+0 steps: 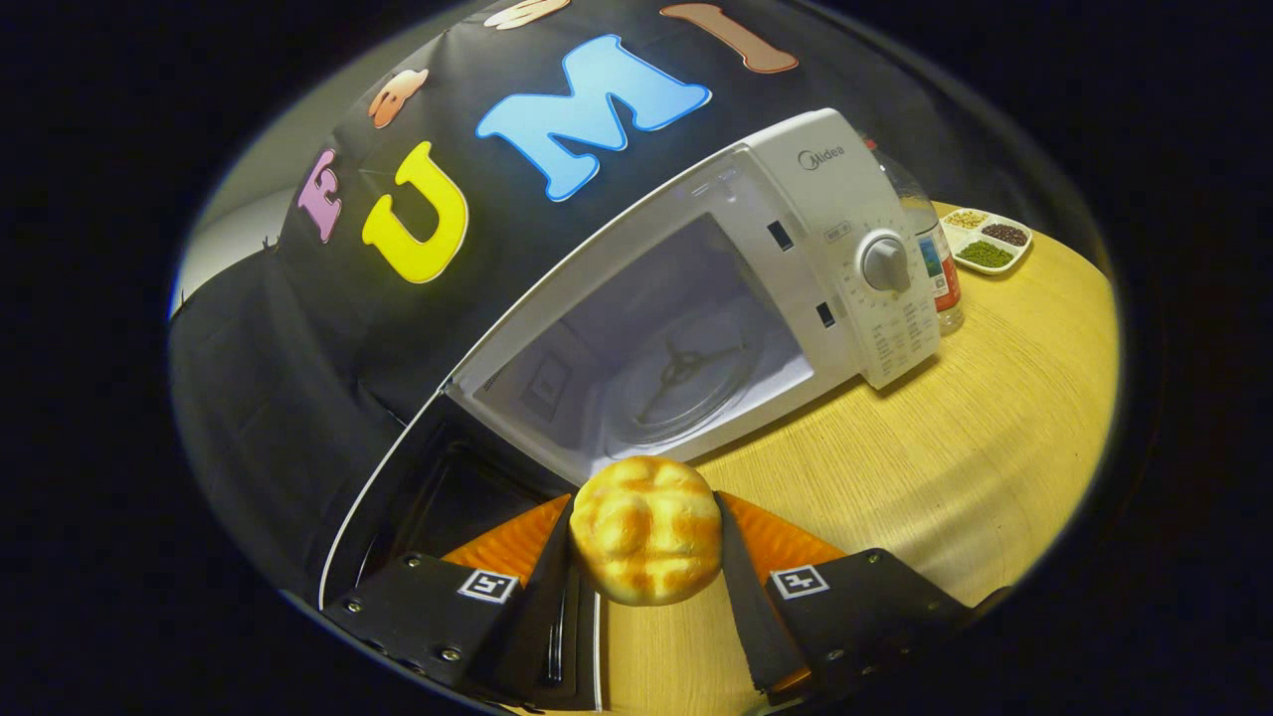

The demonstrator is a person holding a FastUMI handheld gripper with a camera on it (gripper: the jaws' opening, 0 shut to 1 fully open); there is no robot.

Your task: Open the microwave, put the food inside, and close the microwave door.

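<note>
Bun (646, 530) was held in the gripper (644, 532), both fingers pressing on its flanks — one on each side, at about the widest part. It sat between the fingers near their tips, with its scored, browned top facing the camera.

Handling, as a judgement: the bun looked light and soft, probably a squashy bread roll or a foam stand-in; a firm squeeze would likely dent it, not break it. The crust looked matt, so slip seemed unlikely. A grip across the middle, as here, seemed the right hold — the rounded sides offered no better purchase.

Microwave (696, 298) stood just ahead on the wooden table (995, 447), its door (398, 517) swung open beside one finger. The cavity was open and lit, the glass turntable (686, 383) bare. The bun hung short of the cavity mouth, just before its lower lip.

Beyond the microwave: a bottle (935, 249) close beside its control panel, and a divided dish (988, 242) of seeds or beans farther back.

Step judged in hand: carrying the bun in. Door not yet closed.
</note>
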